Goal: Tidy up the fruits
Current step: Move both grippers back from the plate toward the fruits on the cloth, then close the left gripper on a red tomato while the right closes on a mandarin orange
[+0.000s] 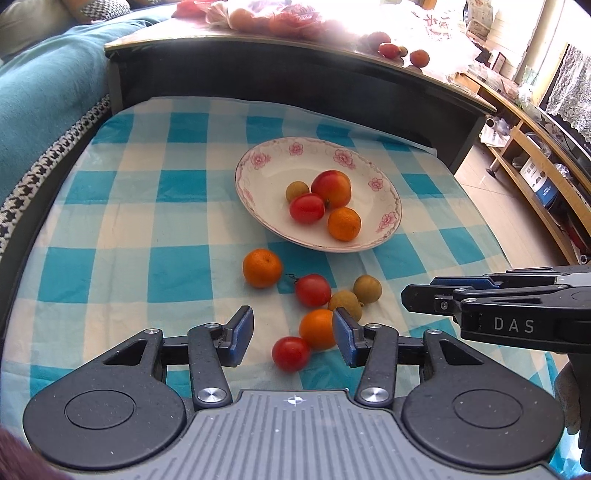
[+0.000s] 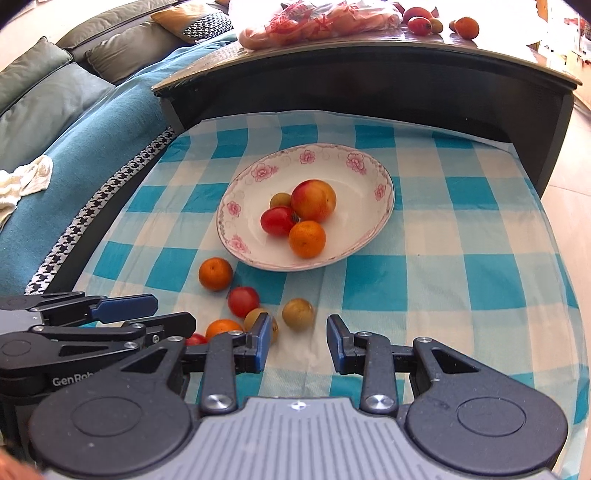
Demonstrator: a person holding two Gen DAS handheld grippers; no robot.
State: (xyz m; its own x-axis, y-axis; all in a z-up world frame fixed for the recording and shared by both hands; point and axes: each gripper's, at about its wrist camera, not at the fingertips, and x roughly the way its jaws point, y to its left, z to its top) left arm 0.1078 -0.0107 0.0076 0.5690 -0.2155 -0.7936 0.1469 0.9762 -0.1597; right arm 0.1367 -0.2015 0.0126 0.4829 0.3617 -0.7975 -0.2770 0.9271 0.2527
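A white flowered plate (image 1: 258, 158) (image 2: 240, 206) on the blue checked cloth holds a peach, a red tomato, a mandarin and a longan. Loose fruit lies in front of it: a mandarin (image 1: 262, 267) (image 2: 215, 274), a tomato (image 1: 313, 290) (image 2: 243, 301), two longans (image 1: 369, 289) (image 2: 297, 313), an orange (image 1: 317, 328) (image 2: 221, 328) and a small tomato (image 1: 290, 353). My left gripper (image 1: 293, 334) hovers open over the small tomato and the orange, touching neither. My right gripper (image 2: 299, 336) is open just right of the cluster with only cloth between its fingers.
A higher dark table (image 1: 295, 74) stands behind the cloth, with a bag of fruit (image 2: 314, 22) and loose fruit on top. A teal sofa (image 2: 92, 122) runs along the left. Floor and a wooden shelf (image 1: 524, 147) lie to the right.
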